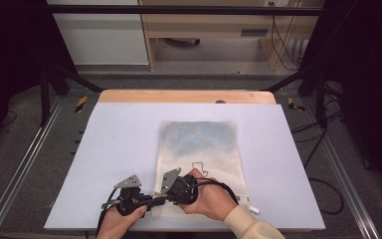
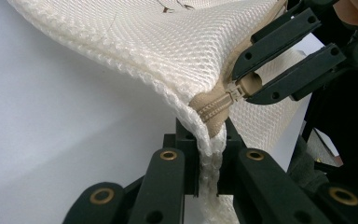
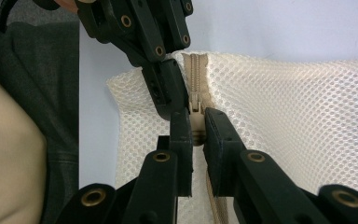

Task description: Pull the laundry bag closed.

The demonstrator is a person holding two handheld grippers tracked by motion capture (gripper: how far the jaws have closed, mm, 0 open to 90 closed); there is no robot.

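Nearest the high camera, two hands meet at the tabletop's [image 1: 119,134] near edge. Left gripper [image 2: 208,156] is closed on the corner edge of the cream mesh laundry bag [image 1: 199,149], which lies flat at the tabletop's middle. Just right of it, the right gripper [image 3: 196,128] is clamped on the beige zipper pull [image 3: 196,116] at that corner.

The high view looks forward and down over the whole table [image 1: 129,129], from well above its 6 o'clock edge. Each gripper view sits very close, looking along its own jaws. All three share the mesh bag's [image 1: 199,149] zipper corner [image 2: 212,109], near 6 o'clock on the table.
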